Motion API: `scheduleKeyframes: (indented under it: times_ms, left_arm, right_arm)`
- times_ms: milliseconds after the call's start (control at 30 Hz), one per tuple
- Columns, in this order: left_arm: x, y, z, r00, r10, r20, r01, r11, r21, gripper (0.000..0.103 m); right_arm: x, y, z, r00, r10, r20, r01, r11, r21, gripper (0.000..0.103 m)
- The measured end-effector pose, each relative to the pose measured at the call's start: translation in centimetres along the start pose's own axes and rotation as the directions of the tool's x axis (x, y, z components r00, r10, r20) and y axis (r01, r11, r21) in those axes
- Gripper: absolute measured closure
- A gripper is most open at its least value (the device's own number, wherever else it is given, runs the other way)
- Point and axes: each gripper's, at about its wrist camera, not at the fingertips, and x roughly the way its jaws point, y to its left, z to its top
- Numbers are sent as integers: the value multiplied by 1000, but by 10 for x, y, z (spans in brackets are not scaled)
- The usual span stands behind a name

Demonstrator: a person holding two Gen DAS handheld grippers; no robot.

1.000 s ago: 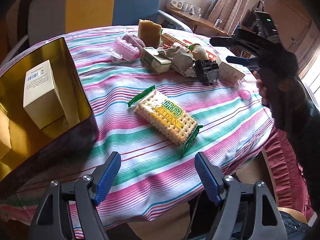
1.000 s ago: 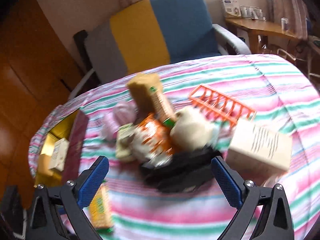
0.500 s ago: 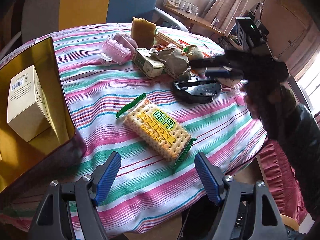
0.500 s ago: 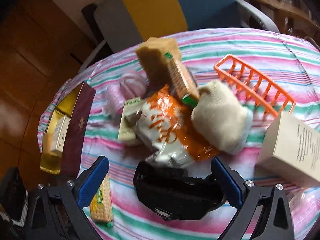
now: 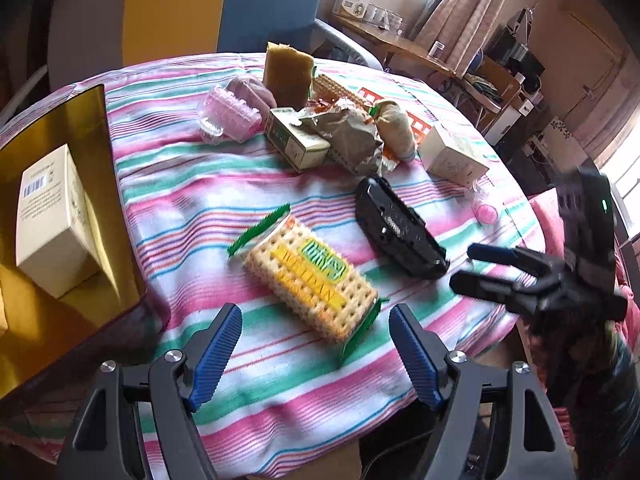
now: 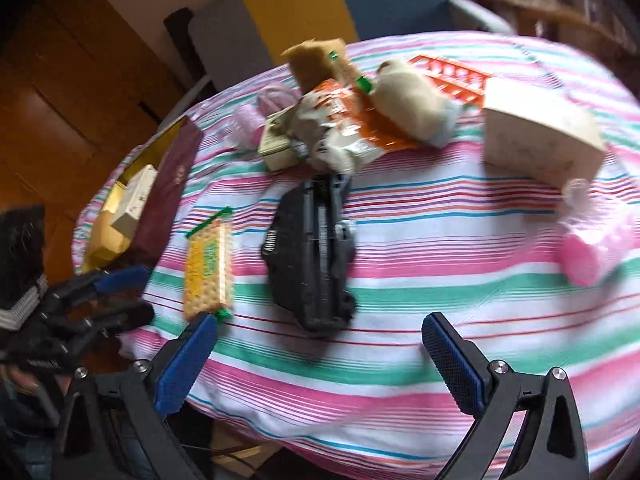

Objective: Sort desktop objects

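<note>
A round table under a striped cloth (image 5: pixel 192 184) in pink, green and white held a scatter of objects. The left gripper (image 5: pixel 316 344) hung over the near edge with its blue-padded jaws spread wide and nothing between them; the pack of crackers (image 5: pixel 312 284) lay flat on the cloth just beyond its fingertips, untouched. To the left stood a gold-lined box (image 5: pixel 80 128) with a dark red outer wall, and inside it sat a cream carton (image 5: pixel 52 220) bearing a barcode label. The right gripper (image 6: pixel 320 364) was likewise wide open and empty, poised above the table edge, with a black plastic device (image 6: pixel 312 252) lying on the cloth just ahead of it, clear of both pads. In the left wrist view that gripper appeared at the right, its fingers just short of the device's near end. Farther back lay a heap: a yellow-brown sponge (image 5: pixel 288 72) standing upright, a crumpled orange-and-white snack bag (image 6: pixel 344 128), a small green-printed box (image 5: pixel 296 140), a cream rolled cloth (image 6: pixel 412 100), an orange plastic rack (image 6: pixel 456 80) and a pink ridged plastic piece (image 5: pixel 232 116). A white carton (image 6: pixel 540 140) sat apart at the right, with a pink capped container (image 6: pixel 592 248) nearer the rim.
</note>
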Motion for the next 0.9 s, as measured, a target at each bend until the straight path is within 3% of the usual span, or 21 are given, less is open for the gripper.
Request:
scheduleKeyframes:
  times_ms: [200, 367, 500, 700, 900]
  left_arm:
    - [21, -12, 17, 996, 77, -38, -78, 996, -36, 25]
    - [35, -5, 19, 988, 105, -117, -123, 979, -162, 25]
    - [51, 8, 20, 969, 124, -211, -179, 947, -266, 25]
    - [53, 9, 21, 967, 150, -205, -202, 944, -262, 23]
    - [48, 17, 15, 979, 123, -163, -158, 962, -224, 28]
  right_arm:
    - [4, 10, 0, 994, -110, 17, 111, 990, -83, 0]
    - [16, 7, -6, 992, -123, 3, 123, 988, -90, 0]
    - [15, 6, -10, 991, -129, 23, 131, 986, -107, 0]
    - [12, 7, -21, 987, -140, 83, 150, 980, -133, 0]
    - [15, 15, -22, 976, -201, 89, 213, 964, -157, 1]
